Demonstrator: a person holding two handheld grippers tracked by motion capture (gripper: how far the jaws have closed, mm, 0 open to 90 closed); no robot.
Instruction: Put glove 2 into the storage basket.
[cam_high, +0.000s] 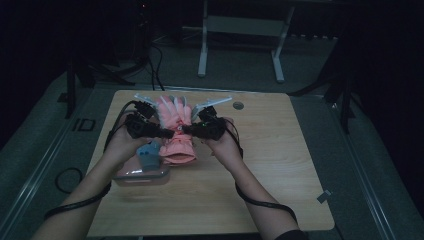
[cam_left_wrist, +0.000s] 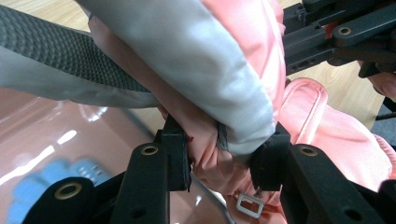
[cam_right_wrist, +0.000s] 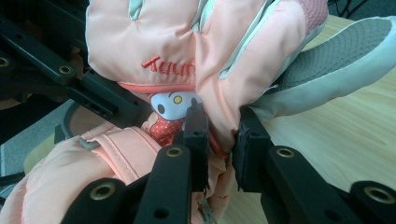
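A pink padded glove (cam_high: 176, 127) with grey trim hangs above the wooden table (cam_high: 280, 165), held from both sides. My left gripper (cam_high: 167, 133) pinches its left edge, and the left gripper view has pink and grey fabric (cam_left_wrist: 219, 135) squeezed between the black jaws of that gripper (cam_left_wrist: 219, 161). My right gripper (cam_high: 185, 130) pinches the opposite edge. In the right gripper view the glove (cam_right_wrist: 177, 51) bears a red logo and a cartoon patch, and the right gripper (cam_right_wrist: 222, 140) clamps a fold of pink fabric.
A clear pink-tinted plastic box (cam_high: 142, 172) with a blue glove (cam_high: 148, 154) on it sits below my left hand, also seen under the left jaws as a glossy lid (cam_left_wrist: 70, 140). A round hole (cam_high: 238, 105) marks the table's far side. Table legs (cam_high: 202, 45) stand beyond.
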